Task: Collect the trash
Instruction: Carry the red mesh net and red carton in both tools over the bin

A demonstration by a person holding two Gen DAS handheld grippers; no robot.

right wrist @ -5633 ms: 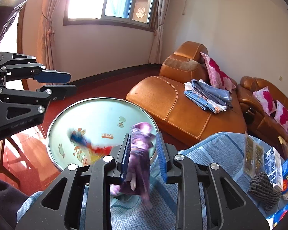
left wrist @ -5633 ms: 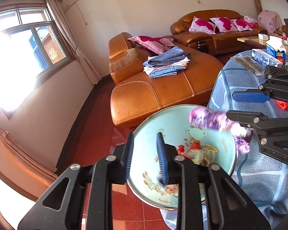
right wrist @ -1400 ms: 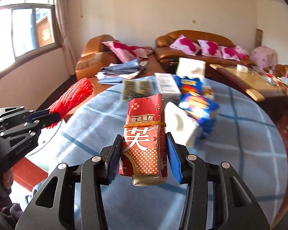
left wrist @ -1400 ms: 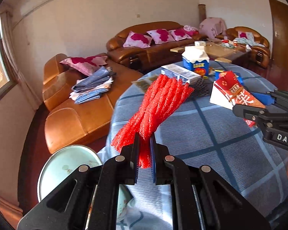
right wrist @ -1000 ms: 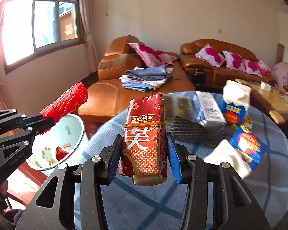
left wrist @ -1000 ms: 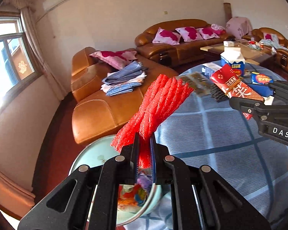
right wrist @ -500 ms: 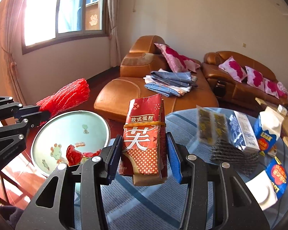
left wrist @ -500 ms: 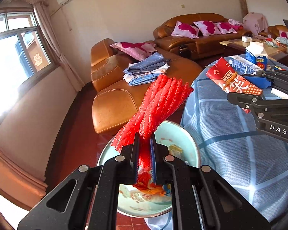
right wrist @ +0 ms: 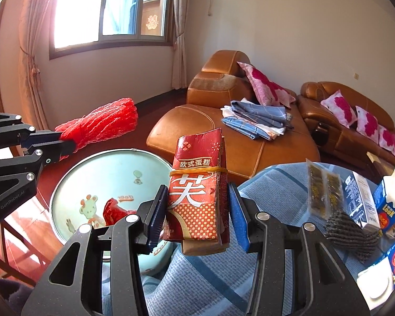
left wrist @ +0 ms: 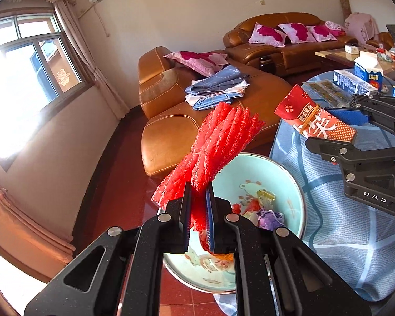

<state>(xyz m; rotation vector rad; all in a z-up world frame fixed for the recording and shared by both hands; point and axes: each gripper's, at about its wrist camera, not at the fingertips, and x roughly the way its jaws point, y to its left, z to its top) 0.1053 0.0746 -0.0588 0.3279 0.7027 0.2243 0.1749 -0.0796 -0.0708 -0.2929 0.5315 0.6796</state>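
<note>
The left hand-held gripper [left wrist: 197, 208] is squeezed tight on a red net bundle [left wrist: 218, 147], right above the blue bowl [left wrist: 289, 184] of trash. The right hand-held gripper [right wrist: 194, 213], half open, pinches a red packet [right wrist: 197, 192] near the tabletop [right wrist: 210, 284] edge. Get each thing over the bowl's middle before letting go.

The basin [left wrist: 289, 176] stands open on top just beside the desk [left wrist: 342, 237] edge, with scraps only at its bottom. The red net bundle [left wrist: 218, 147] and the red packet [right wrist: 197, 192] hang in the air near its rim. On the desk's far side, the cartons [right wrist: 366, 202] crowd together.
</note>
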